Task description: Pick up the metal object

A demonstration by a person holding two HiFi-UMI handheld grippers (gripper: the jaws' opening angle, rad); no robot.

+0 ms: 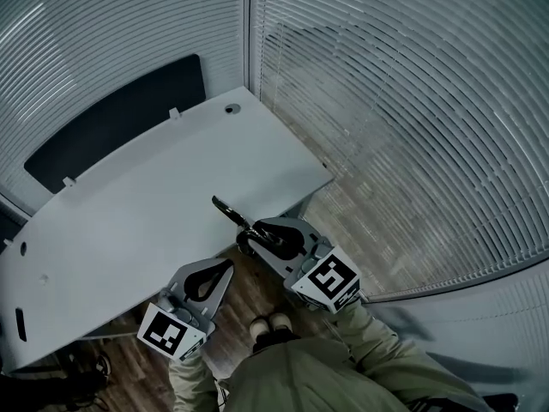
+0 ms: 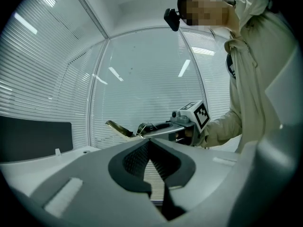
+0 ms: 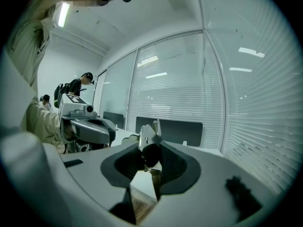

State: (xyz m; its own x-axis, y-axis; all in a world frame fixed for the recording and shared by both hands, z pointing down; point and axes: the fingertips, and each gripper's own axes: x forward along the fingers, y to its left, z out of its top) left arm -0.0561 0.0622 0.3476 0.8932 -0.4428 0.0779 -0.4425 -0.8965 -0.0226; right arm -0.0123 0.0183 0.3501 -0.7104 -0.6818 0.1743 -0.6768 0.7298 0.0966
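Metal object in right gripper, above table edge

Overhead plus jaw cameras
Head view looks down on grey left gripper and right gripper; their close views face each other.

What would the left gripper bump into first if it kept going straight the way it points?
Most likely the right gripper, which holds the metal object just ahead of the left gripper. Their heights are hard to compare, so it might pass it instead.
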